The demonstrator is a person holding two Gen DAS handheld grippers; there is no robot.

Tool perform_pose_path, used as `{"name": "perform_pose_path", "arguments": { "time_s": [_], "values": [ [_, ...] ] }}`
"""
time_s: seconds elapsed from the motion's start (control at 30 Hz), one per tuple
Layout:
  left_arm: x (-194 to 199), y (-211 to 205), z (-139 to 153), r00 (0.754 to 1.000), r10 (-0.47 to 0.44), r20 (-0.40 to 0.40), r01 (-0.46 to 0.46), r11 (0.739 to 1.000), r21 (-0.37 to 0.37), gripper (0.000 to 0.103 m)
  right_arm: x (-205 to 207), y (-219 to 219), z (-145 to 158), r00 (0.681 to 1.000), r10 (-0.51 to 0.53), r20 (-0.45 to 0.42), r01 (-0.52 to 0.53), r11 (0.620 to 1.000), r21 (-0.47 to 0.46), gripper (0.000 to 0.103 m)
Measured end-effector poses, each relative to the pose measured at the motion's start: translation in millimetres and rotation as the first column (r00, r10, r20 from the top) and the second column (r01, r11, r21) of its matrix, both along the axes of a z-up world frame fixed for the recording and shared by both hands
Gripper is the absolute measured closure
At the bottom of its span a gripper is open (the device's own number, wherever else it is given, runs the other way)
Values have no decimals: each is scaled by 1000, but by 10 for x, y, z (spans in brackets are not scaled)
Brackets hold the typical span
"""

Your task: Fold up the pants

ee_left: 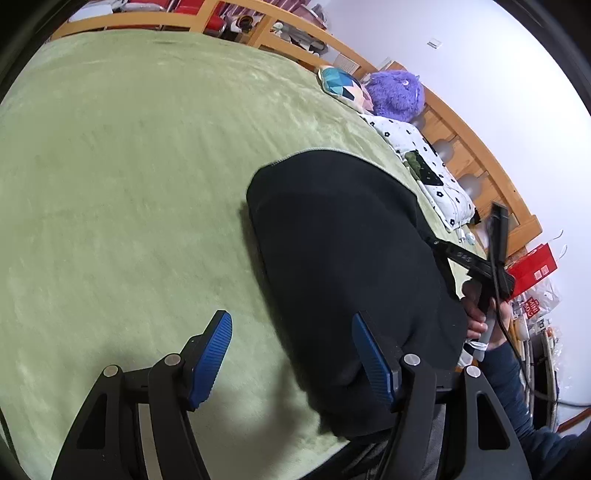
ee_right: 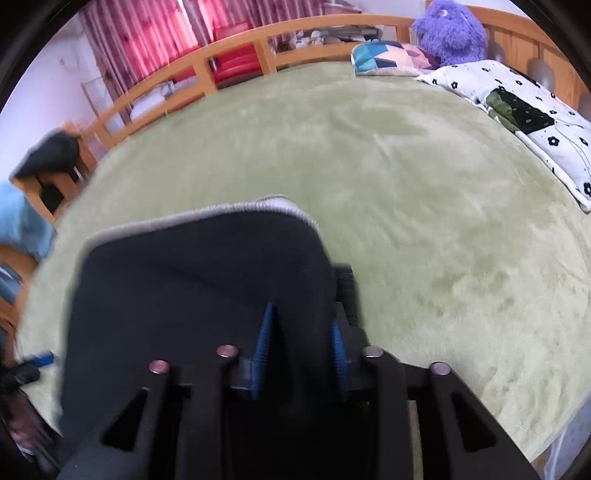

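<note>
The black pants (ee_left: 351, 229) lie folded into a thick pad on the green blanket (ee_left: 129, 166). A grey-trimmed edge (ee_right: 258, 205) marks their far side. My left gripper (ee_left: 291, 321) hovers open over the pants' near left edge; its right finger is above the fabric and its left finger above the blanket. My right gripper (ee_right: 301, 317) stands at the pants' (ee_right: 192, 280) right edge, its blue pads close together with a bunch of black fabric filling the gap. In the left wrist view a hand (ee_left: 476, 321) holds that gripper beside the pants.
A white flowered pillow (ee_right: 517, 107), a patchwork cushion (ee_right: 388, 55) and a purple plush toy (ee_right: 450, 29) lie at the head of the bed. The wooden bed rail (ee_right: 236, 51) runs round the far side. A red bag (ee_left: 535, 266) stands beyond the bed's edge.
</note>
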State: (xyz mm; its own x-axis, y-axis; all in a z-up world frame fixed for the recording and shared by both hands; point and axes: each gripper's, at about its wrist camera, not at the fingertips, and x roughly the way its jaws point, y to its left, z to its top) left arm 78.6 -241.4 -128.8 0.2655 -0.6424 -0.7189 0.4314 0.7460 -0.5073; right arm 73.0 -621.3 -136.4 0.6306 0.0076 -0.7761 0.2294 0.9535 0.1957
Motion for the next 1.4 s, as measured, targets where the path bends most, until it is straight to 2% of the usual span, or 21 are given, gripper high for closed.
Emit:
{"name": "perform_pose_path", "arguments": {
  "time_s": [0.07, 0.17, 0.23, 0.33, 0.37, 0.4, 0.43, 0.47, 0.5, 0.53, 0.63, 0.67, 0.7, 0.77, 0.87, 1.0, 1.1, 1.27, 1.37, 1.4],
  "values": [
    [-22, -8, 26, 1000, -3, 5, 3, 1000, -5, 37, -194, -51, 143, 998, -30, 52, 28, 999, 22, 67],
    [-58, -53, 52, 1000, -13, 10, 13, 1000, -14, 37, -591, -88, 366, 981, -110, 162, 93, 990, 110, 61],
    [-77, -90, 55, 1000, -18, 9, 18, 1000, -18, 37, -708, 53, 388, 985, -70, 158, 49, 991, 128, 61],
    [-102, -181, 22, 999, -37, -5, 37, 999, -24, 37, -838, 531, 175, 996, 76, 57, -77, 997, 10, 61],
    [-122, -225, 3, 999, -46, -7, 46, 999, -22, 37, -865, 678, 91, 993, 108, 35, -106, 992, -72, 60],
    [-130, -253, -17, 999, -52, -10, 52, 998, -20, 37, -920, 812, 18, 991, 129, 39, -121, 977, -173, 59],
    [-147, -295, -53, 998, -60, -18, 60, 998, -15, 37, -948, 895, -41, 990, 136, 45, -122, 966, -229, 59],
    [-167, -358, -124, 996, -79, -41, 79, 997, -8, 33, -944, 942, -81, 990, 134, 37, -119, 957, -263, 59],
    [-187, -408, -194, 993, -96, -67, 97, 995, 7, 33, -942, 938, -70, 991, 127, 32, -114, 959, -260, 59],
    [-206, -467, -269, 990, -105, -92, 108, 994, 27, 33, -917, 897, -36, 992, 121, 25, -112, 966, -234, 59],
    [-203, -388, -227, 995, -74, -72, 74, 997, 1, 33, -875, 623, 143, 995, 99, 22, -96, 989, -114, 59],
    [-180, -321, -176, 997, -51, -49, 50, 999, -15, 33, -896, 521, 212, 996, 74, 39, -71, 993, -93, 52],
    [-136, -266, -133, 999, -31, -28, 30, 999, -26, 33, -909, 431, 252, 997, 53, 55, -48, 995, -85, 35],
    [-34, -258, -125, 1000, -17, -25, 17, 1000, -17, 31, -903, 201, 359, 996, -5, 93, 15, 994, -105, 11],
    [148, -349, -204, 998, -8, -63, 7, 1000, -18, 31, -741, -20, 310, 998, -43, 55, 49, 992, -112, 11],
    [314, -517, -333, 993, 4, -114, -7, 999, -31, 27, -476, -226, -75, 998, -17, -63, 18, 1000, 17, 11],
    [333, -602, -390, 994, 7, -105, -9, 1000, -17, 19, -385, -341, -235, 999, 16, -46, -11, 993, 118, 9],
    [392, -670, -457, 994, -6, -106, 2, 999, -43, 18, -188, -438, -510, 995, 70, -69, -49, 964, 263, 9],
    [439, -695, -496, 992, -2, -124, -6, 998, -63, 19, -145, -364, -550, 993, 101, -61, -81, 958, 274, 10],
    [444, -686, -502, 992, 6, -127, -15, 998, -68, 23, -126, -340, -551, 992, 110, -59, -90, 958, 271, 18]
  ]
}}
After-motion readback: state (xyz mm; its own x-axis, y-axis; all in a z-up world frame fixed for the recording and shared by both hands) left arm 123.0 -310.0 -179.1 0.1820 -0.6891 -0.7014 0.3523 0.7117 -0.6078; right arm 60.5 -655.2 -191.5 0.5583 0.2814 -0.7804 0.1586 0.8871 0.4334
